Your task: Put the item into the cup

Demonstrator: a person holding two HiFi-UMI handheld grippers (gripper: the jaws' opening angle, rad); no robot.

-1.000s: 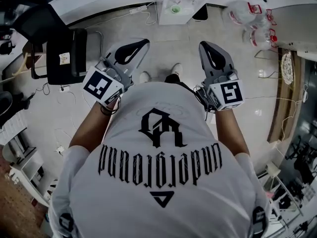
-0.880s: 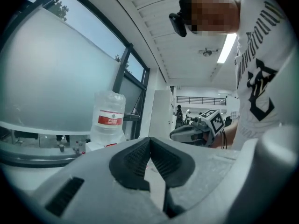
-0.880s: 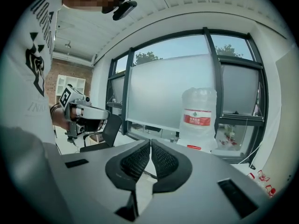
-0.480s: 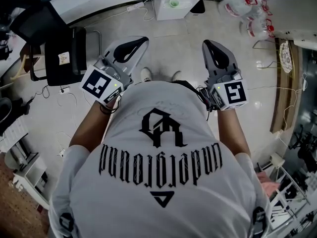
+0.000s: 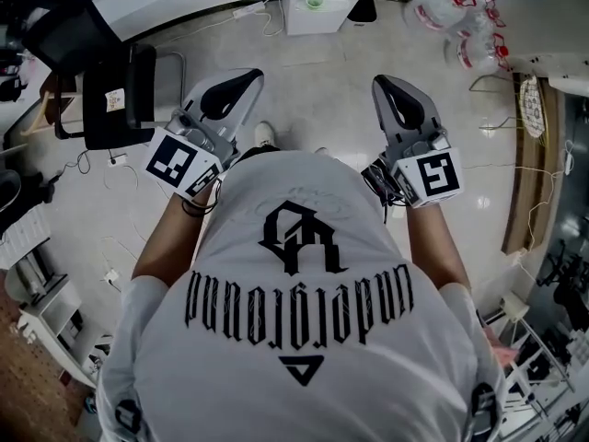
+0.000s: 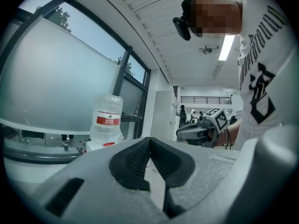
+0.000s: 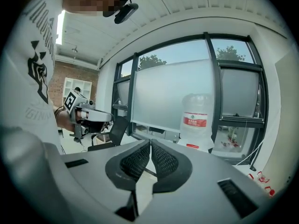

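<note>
Shift since earlier: both claws had spread a little in the head view, the left claw (image 5: 247, 77) toward the left and the right claw (image 5: 380, 82) toward the right. The floor (image 5: 313, 99) had slid beneath them, so the white dispenser (image 5: 317, 12) sat closer to the far edge.
Left claw: closed, pads meeting at the tip, nothing between them; it was held out level over bare floor.
Right claw: closed and empty too, tipped slightly downward, well apart from the left one.
Item and cup: neither could be made out in any view. A small green thing sat on the dispenser, too small to identify. No worktop was in sight.
Surroundings: a water bottle (image 6: 106, 118) stood on the dispenser by the windows; a black chair (image 5: 115, 109) was at the left and plastic bags (image 5: 456, 26) lay far right.
Stage, as I judged it: the task proper was not under way; the person appeared to be walking with both claws idle.
Risk: with the claws held ahead and the target unseen, a claw could knock the chair or the dispenser on the approach. Closed jaws would also have to open before any grasp, or they would only push the item away.
</note>
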